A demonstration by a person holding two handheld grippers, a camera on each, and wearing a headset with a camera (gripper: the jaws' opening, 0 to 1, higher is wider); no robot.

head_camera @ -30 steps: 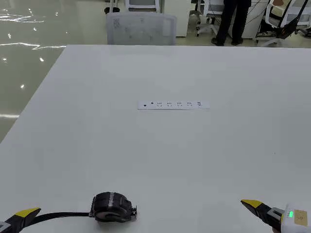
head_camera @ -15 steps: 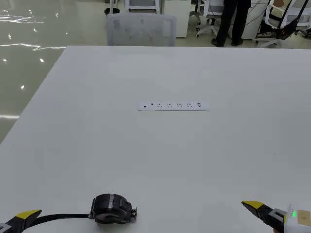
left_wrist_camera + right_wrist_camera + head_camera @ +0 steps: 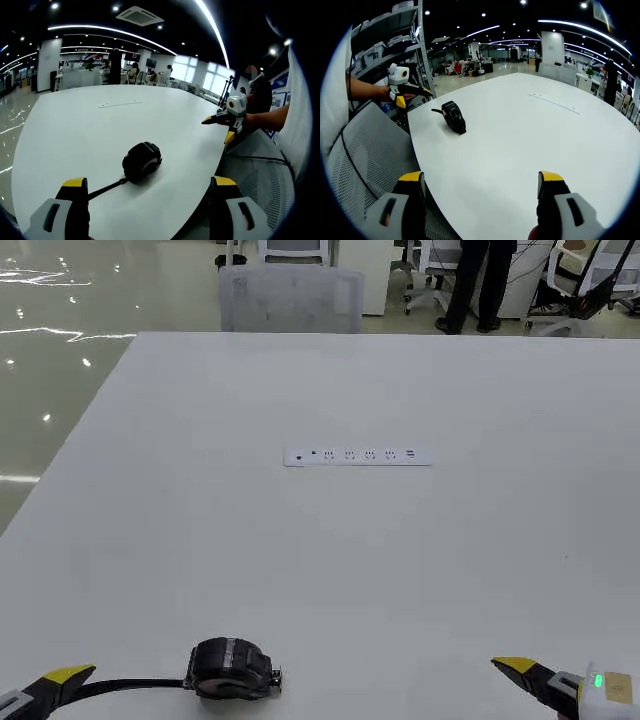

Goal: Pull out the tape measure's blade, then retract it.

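A black tape measure point(image 3: 232, 669) lies on the white table point(image 3: 330, 560) near its front edge, blade retracted, with a black strap point(image 3: 130, 685) trailing left. My left gripper point(image 3: 55, 685) is at the strap's end, just left of the case. In the left gripper view its yellow-tipped jaws point(image 3: 150, 182) stand wide open, with the tape measure point(image 3: 142, 160) ahead between them. My right gripper point(image 3: 530, 677) hovers at the front right, well apart from the case. Its jaws point(image 3: 481, 176) are open and empty, and the tape measure point(image 3: 453, 116) lies far off to the left.
A white power strip point(image 3: 358, 456) lies flat at the table's middle. A grey mesh chair point(image 3: 290, 298) stands behind the far edge, and a person point(image 3: 478, 280) stands farther back. Another mesh seat point(image 3: 365, 150) sits close to the table's near edge.
My left gripper's tip has edged slightly right towards the tape measure. The tape measure and right gripper have hardly moved.
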